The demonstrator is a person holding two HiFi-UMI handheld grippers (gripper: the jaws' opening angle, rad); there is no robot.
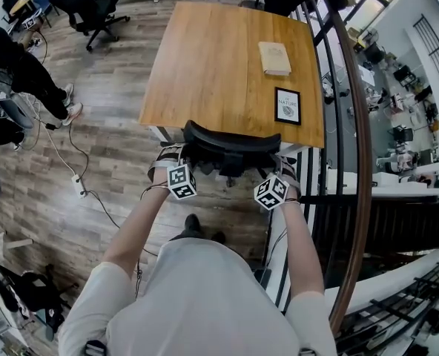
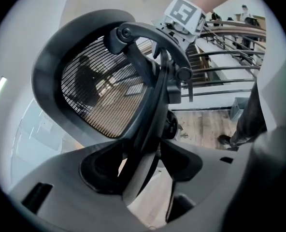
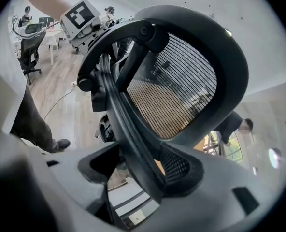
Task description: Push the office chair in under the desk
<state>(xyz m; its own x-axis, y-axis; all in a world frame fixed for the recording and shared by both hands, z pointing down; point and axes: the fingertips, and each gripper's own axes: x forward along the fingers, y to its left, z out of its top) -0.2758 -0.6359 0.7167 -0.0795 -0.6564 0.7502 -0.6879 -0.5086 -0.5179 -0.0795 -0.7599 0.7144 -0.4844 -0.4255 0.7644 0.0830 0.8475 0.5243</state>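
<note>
Left hand-held gripper [image 2: 143, 166], right hand-held gripper [image 3: 138, 170], jaws apart astride office chair [image 1: 230, 145], curved black mesh back

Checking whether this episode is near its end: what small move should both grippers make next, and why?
Probably draw both back off the office chair. Its seat is already hidden under the desk, its backrest sits at the desk's edge, and the left gripper and right gripper straddle the backrest frame with jaws apart.
</note>
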